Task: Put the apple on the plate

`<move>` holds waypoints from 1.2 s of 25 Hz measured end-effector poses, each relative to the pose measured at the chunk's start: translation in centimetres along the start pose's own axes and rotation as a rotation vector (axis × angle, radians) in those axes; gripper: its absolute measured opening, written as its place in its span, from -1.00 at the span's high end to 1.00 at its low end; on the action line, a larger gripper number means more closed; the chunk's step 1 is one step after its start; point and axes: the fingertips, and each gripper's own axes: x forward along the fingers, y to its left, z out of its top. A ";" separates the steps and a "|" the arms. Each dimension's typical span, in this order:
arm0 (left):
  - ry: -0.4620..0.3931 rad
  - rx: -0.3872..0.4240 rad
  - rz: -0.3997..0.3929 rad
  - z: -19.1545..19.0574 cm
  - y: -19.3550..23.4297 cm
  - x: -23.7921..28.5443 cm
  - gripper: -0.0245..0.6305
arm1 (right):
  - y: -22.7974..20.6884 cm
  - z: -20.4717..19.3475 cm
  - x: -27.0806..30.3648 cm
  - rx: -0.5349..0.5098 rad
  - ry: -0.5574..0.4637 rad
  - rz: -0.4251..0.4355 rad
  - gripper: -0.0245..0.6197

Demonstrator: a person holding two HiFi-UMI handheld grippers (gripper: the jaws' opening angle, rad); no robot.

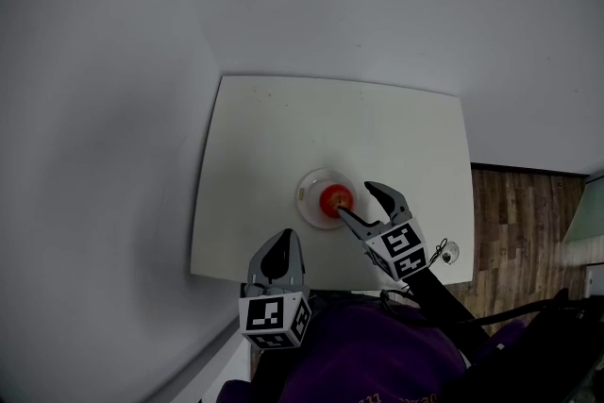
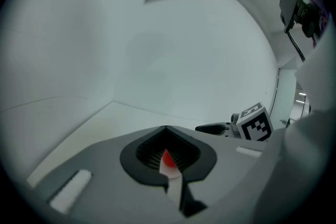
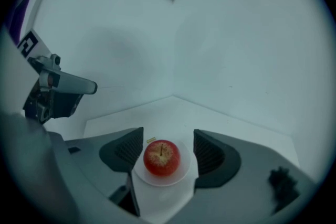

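A red apple (image 1: 335, 199) sits upright on a small white plate (image 1: 308, 189) near the middle of the white table (image 1: 283, 137). My right gripper (image 1: 356, 200) is open just right of it. In the right gripper view the apple (image 3: 161, 158) rests on the plate (image 3: 182, 176) between the two spread pads (image 3: 128, 148), touching neither. My left gripper (image 1: 283, 239) is shut and empty at the table's front edge, left of the plate. Through its closed jaws (image 2: 167, 129) only a sliver of the apple (image 2: 167, 158) shows.
The table stands in a corner of pale walls. Wooden floor (image 1: 528, 222) lies to its right. A small round clear object (image 1: 448, 250) sits at the table's front right corner. The person's purple clothing (image 1: 377, 359) fills the bottom of the head view.
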 end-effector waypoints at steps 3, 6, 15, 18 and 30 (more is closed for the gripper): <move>-0.003 0.008 -0.020 0.0 -0.7 0.1 0.91 | -0.1 0.0 -1.3 0.011 -0.015 -0.022 0.02; -0.005 0.018 -0.040 0.0 -1.6 0.1 0.91 | -0.4 0.2 -2.8 0.021 -0.036 -0.063 0.54; -0.005 0.041 -0.085 -0.1 -3.3 -0.2 0.91 | -1.0 0.3 -5.8 0.043 -0.079 -0.130 0.89; -0.007 0.049 -0.093 -0.3 -3.9 -0.3 0.91 | -1.3 0.4 -6.6 0.041 -0.084 -0.151 0.89; -0.012 0.059 -0.111 -0.4 -4.6 -0.6 0.91 | -1.6 0.0 -7.7 0.014 -0.085 -0.185 0.90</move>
